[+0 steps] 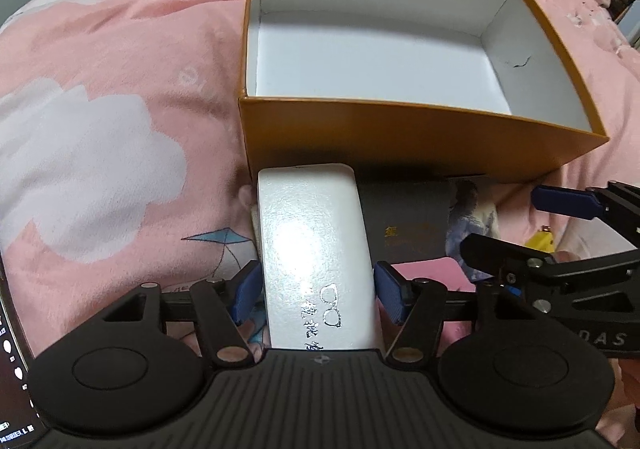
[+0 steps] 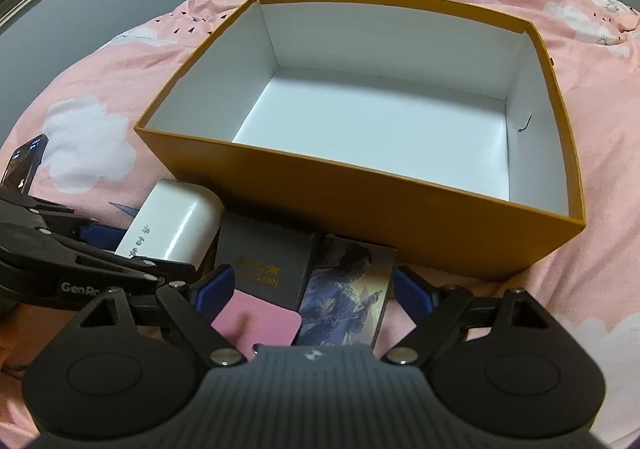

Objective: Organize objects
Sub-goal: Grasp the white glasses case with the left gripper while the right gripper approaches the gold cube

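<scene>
Two grippers sit low in front of the orange box (image 2: 360, 209), which is open and has nothing in it yet.

Risks, as I judge them:
- Left gripper (image 1: 318, 299) straddles the white case (image 1: 316, 261). The case is glossy and rounded; a close near its end could let it squirt out or tip on the soft bedding (image 1: 120, 89).
- The case's far end touches the box's front wall. A lift without backing off could snag the rim and shove the box.
- Right gripper (image 2: 310, 289) spans the pink card (image 2: 260, 323), dark book (image 2: 268, 261) and picture card (image 2: 348, 297), all just in front of the box. Closing there may grab several at once or pinch fabric.
- Grippers are close side by side; could clash.

Fingers: left jaws apart, left pad (image 1: 248, 295) at the case's side, right pad just clear, no clamp. Right jaws wide apart, holding nothing.
</scene>
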Motion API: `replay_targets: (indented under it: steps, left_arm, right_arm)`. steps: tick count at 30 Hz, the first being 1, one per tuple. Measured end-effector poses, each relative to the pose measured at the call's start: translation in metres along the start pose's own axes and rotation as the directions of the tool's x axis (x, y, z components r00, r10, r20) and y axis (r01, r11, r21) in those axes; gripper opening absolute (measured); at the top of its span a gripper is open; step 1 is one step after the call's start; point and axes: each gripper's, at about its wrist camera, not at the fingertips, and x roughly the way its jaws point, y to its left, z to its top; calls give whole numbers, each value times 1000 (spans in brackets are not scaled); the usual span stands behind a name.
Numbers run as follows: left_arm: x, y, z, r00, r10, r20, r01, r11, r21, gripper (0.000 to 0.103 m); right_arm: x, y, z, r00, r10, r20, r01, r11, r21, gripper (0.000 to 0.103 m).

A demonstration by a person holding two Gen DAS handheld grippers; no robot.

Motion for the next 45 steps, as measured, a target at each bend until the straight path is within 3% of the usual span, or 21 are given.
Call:
replay_targets:
  steps: [11,19,26,31,34,36,45]
  left_arm:
    - [-32,13,10,997,-16,70,13,999,42,70]
    - [-8,23,8,1000,-1,1,1,1000,12,74]
    - [-13,10,12,999,39,-26,-37,997,66,81]
    - [4,-2,12,996,53,-69,-48,997,62,81]
    - [5,-1,5,995,73,-65,-68,995,76,71]
    - [2,2,4,997,62,-54,-58,996,67,70]
    - [-42,28,10,1000,-20,16,20,999,27,70]
  right_arm:
    - [-4,5,6,999,28,22,-27,999,-32,87]
    - [-1,9,8,999,28,20,-27,998,-49,87]
    - [1,6,6,999,39,10,-39,999,-36,87]
    - [5,2,7,998,67,-4,-67,998,-21,79]
    - [4,-1,6,997,72,-12,-72,997,-6,75]
    - [4,-1,6,997,82,-14,-82,997,-3,73]
    - [5,27,15,979,204,-20,-204,958,-203,67]
